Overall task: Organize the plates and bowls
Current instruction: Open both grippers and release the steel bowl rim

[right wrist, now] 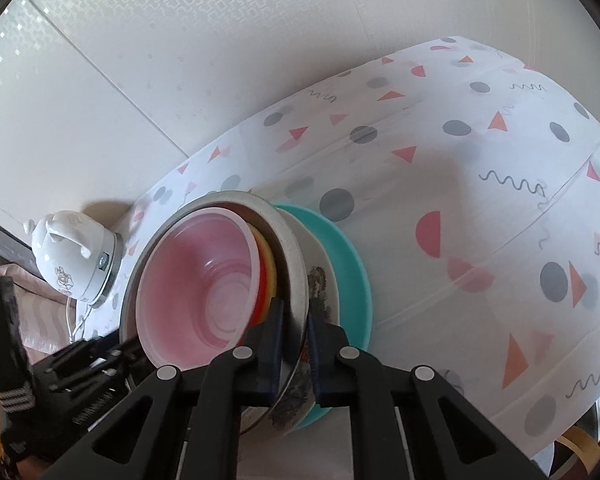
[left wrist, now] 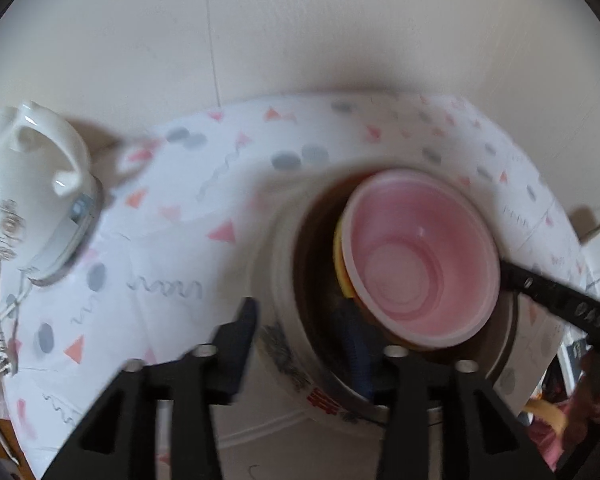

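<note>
A pink bowl (right wrist: pixel 204 280) sits nested on a yellow bowl (right wrist: pixel 269 264) inside a large metal bowl (right wrist: pixel 296 252) with a printed outside, which rests on a teal plate (right wrist: pixel 352 264). My right gripper (right wrist: pixel 296 344) is shut on the metal bowl's rim, one finger inside and one outside. In the left wrist view the pink bowl (left wrist: pixel 416 256) lies in the metal bowl (left wrist: pixel 284 280). My left gripper (left wrist: pixel 320 356) is open, straddling the metal bowl's near rim, its right finger (left wrist: pixel 396 360) partly hidden inside the bowl. The right gripper's finger (left wrist: pixel 560 304) reaches in from the right.
A white electric kettle (right wrist: pixel 76 260) with its cord stands at the table's left end, also in the left wrist view (left wrist: pixel 32 192). The tablecloth (right wrist: pixel 480 200) is white with grey dots and pink triangles. A pale wall is behind. The table's near edge runs below the bowls.
</note>
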The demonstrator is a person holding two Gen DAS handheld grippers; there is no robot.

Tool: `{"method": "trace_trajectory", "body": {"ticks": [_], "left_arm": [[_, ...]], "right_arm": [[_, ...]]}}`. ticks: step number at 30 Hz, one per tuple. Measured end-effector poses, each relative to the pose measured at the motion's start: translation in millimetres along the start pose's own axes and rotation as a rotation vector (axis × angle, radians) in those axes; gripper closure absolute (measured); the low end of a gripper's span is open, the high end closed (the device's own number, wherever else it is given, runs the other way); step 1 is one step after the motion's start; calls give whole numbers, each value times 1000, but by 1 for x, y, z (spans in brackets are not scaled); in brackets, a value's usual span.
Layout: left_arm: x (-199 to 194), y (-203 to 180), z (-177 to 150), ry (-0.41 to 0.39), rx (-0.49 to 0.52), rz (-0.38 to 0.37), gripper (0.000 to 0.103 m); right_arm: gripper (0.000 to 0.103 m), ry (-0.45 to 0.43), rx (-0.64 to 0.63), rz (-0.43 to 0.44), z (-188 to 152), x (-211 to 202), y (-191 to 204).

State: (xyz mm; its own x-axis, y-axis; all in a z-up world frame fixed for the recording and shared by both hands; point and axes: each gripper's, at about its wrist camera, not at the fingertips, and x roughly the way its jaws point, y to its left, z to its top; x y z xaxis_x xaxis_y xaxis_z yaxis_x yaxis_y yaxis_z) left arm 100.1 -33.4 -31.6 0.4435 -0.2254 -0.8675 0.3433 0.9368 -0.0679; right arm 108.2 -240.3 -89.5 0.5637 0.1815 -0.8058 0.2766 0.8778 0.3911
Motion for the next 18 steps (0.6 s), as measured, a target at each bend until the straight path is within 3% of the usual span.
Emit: {"method": "trace_trajectory", "body": {"ticks": [4, 7, 9, 13, 18], "left_arm": [[-11, 8, 1, -30, -5, 9, 51], [-7, 9, -6, -4, -2, 14, 67], [-7, 7, -11, -2, -2, 3, 68], [-9, -2, -19, -7, 27, -10, 81], [-8, -5, -22, -19, 23, -10, 81]], "right_arm": [[92, -3, 42, 16, 1, -3, -4], [90, 12, 70, 45, -2, -5, -6], [90, 17, 73, 45, -6, -9, -5], [89, 24, 57, 51, -15, -16, 0], [90, 12, 46, 48, -16, -18, 1]]}}
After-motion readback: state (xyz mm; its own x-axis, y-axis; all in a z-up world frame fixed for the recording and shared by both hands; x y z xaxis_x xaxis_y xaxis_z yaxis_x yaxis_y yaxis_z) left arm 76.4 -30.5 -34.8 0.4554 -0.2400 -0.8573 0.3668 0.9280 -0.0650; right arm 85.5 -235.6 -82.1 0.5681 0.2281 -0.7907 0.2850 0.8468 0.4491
